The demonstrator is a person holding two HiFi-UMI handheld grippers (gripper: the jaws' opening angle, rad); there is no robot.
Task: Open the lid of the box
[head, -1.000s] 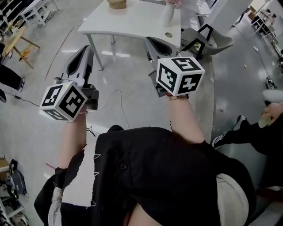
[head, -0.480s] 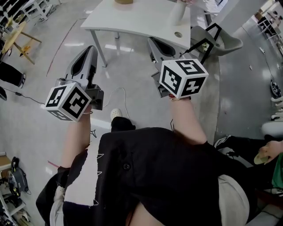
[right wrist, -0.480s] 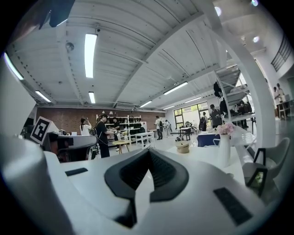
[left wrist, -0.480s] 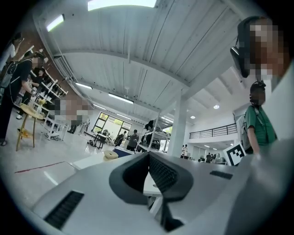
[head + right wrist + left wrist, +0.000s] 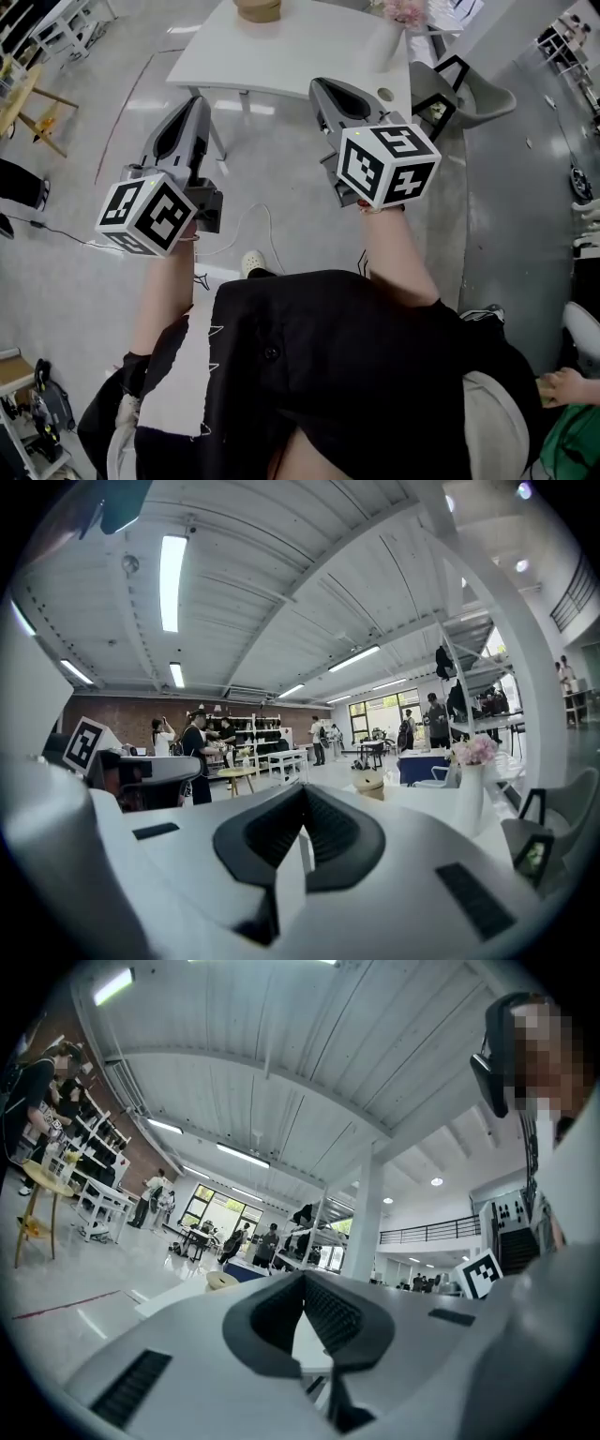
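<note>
Pointing toward the white table [image 5: 309, 52], the left gripper [image 5: 192, 108] and right gripper [image 5: 323, 92] hang over the grey floor [image 5: 84, 141], each with its jaws pressed together and nothing between them. The round tan box [image 5: 258, 9], lid on, sits on the table's far part, left of a white vase [image 5: 386, 45], well apart from both grippers.

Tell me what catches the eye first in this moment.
The bold black-and-white marker cube on the right claw, at centre, and its twin on the left claw, lower left, stand out; both claws are shut and empty. Ahead, a white table carries a round tan box at its far edge and a white vase of pink flowers to the right.
</note>
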